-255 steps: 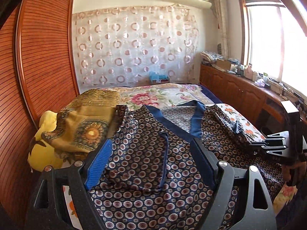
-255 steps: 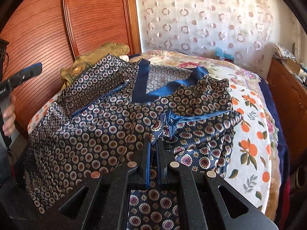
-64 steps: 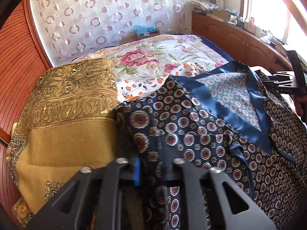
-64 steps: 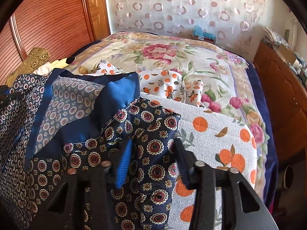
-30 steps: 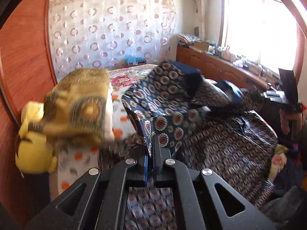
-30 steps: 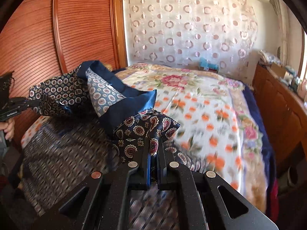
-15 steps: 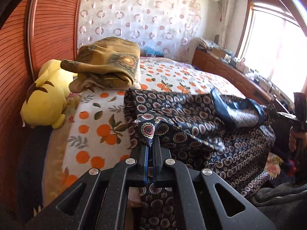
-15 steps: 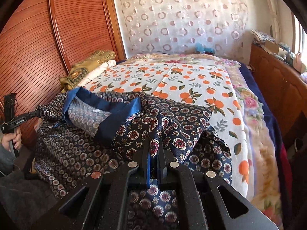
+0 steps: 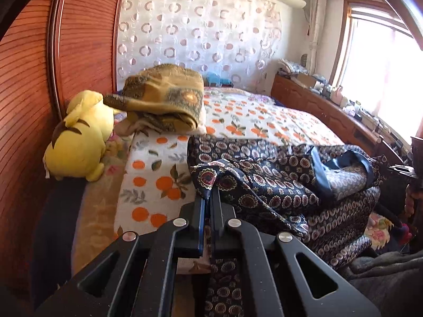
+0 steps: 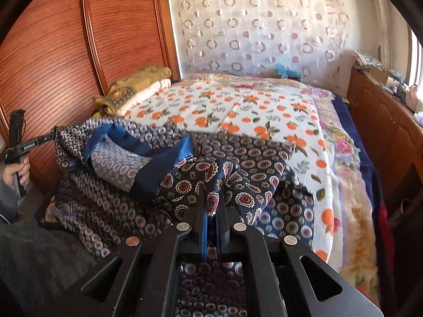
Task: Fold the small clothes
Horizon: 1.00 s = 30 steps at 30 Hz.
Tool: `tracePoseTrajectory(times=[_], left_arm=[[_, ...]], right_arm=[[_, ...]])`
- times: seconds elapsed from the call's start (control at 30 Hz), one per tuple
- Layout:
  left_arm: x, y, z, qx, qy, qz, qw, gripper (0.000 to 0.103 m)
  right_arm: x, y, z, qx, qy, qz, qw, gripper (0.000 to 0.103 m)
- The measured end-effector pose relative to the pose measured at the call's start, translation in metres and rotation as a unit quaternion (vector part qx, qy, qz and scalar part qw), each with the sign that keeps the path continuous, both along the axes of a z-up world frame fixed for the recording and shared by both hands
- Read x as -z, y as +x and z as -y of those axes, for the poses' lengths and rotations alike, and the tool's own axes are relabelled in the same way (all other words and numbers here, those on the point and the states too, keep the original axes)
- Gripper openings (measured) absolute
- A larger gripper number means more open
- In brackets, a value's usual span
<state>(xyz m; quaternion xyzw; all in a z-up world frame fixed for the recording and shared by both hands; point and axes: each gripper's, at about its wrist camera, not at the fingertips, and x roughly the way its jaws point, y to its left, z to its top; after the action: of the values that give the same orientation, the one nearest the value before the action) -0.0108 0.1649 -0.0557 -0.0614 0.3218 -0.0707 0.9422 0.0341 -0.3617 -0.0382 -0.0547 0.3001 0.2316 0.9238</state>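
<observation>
Both wrist cams low at bed's (image 9: 264, 121) foot edge, facing the curtain (image 10: 264, 26); both share the patterned garment (image 9: 277, 182).

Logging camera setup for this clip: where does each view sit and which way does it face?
Left wrist: on the left gripper, facing up the bed toward the curtain; right gripper at the right edge.
Right wrist: on the right gripper, same heading; left hand holding its gripper.
Shared: patterned garment, pinched by both; gold blanket.
</observation>
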Motion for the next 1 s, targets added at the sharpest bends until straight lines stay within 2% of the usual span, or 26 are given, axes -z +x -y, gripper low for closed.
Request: tracePoseTrajectory(times=[0.23, 0.4, 0.43, 0.5, 0.63, 0.67, 0.77, 0.93, 1.0], left_arm=[[0.024, 0.004, 0.005, 0.01, -0.002, -0.037, 0.9993, 0.004], [0.027, 0.006, 0.006, 0.004, 0.008, -0.043, 0.999, 0.005], [0.024, 0.005, 0.005, 0.002, 0.01, -0.04, 0.9992, 0.007], [0.014, 0.002, 0.002, -0.002, 0.011, -0.023, 0.9997, 0.037], [-0.004, 0.001, -0.002, -0.002, -0.004, 0.004, 1.0, 0.052], [-0.007, 0.003, -0.002, -0.003, -0.006, 0.006, 1.0, 0.064], [-0.014, 0.013, 0.003, -0.011, 0.009, 0.016, 0.9998, 0.067], [-0.016, 0.035, 0.02, 0.012, 0.007, 0.014, 0.9998, 0.067], [-0.014, 0.043, 0.029, 0.024, 0.007, 0.009, 0.9997, 0.067]], right_arm=[[0.031, 0.015, 0.004, 0.014, -0.002, -0.051, 0.999, 0.004], [0.034, 0.026, 0.005, 0.023, 0.002, -0.066, 0.998, 0.004], [0.032, 0.026, 0.005, 0.023, 0.003, -0.064, 0.998, 0.004], [0.026, 0.024, 0.005, 0.025, 0.002, -0.058, 0.998, 0.007], [0.011, 0.012, 0.009, 0.027, 0.012, -0.033, 0.999, 0.007], [0.007, 0.01, 0.009, 0.027, 0.013, -0.026, 0.999, 0.007], [-0.006, 0.005, 0.011, 0.029, 0.016, -0.008, 0.999, 0.013], [-0.016, 0.01, 0.003, 0.03, 0.015, 0.018, 0.999, 0.04], [-0.015, 0.018, -0.007, 0.02, 0.016, 0.021, 0.999, 0.043]])
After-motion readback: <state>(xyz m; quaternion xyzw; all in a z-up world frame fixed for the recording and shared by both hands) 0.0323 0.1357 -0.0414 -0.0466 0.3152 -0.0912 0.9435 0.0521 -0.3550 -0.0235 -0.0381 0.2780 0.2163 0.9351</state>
